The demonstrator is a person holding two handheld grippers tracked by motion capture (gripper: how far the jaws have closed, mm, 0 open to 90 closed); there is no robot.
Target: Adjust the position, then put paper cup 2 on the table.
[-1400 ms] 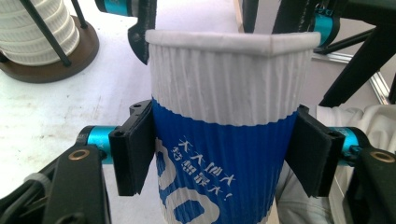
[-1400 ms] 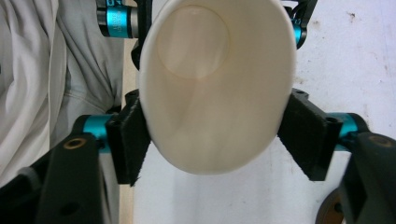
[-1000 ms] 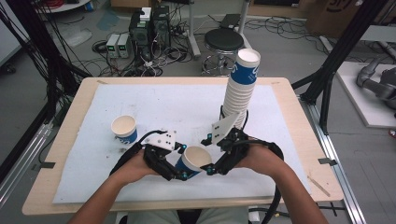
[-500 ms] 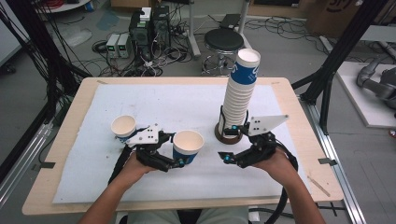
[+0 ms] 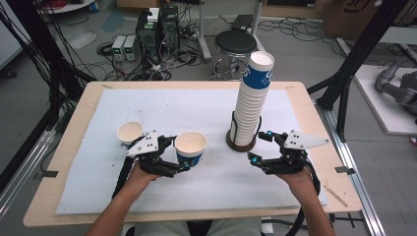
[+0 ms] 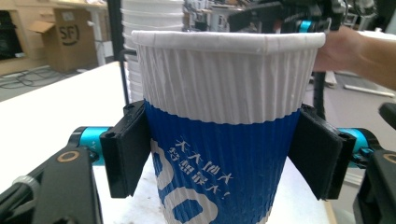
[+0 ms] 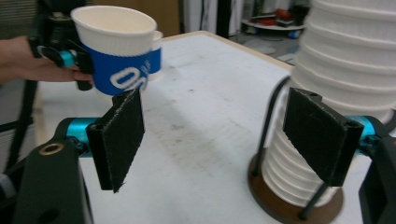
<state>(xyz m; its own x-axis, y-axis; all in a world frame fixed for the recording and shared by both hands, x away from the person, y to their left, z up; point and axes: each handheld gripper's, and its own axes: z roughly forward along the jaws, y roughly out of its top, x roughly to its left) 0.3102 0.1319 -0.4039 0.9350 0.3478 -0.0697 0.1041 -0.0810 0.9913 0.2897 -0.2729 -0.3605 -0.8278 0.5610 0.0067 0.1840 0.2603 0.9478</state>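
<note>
Left gripper (image 5: 184, 160) fingers pinch a paper cup (image 5: 191, 149) above the worktop (image 5: 206, 118); over-squeezing risks crumpling it, while spread-fingered right gripper (image 5: 259, 146) could nudge the cup stack (image 5: 252, 101).

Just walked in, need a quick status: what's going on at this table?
A person works two handheld grippers over a white-covered table. The left gripper is clamped on a blue-and-white ribbed paper cup, carried upright just above the cover; its jaws have just been opening slightly, though the pads stay on the cup. Another cup of that kind stands close by on its far side. The right gripper has open jaws with nothing between them, beside the tall stack of cups in a wire holder.
</note>
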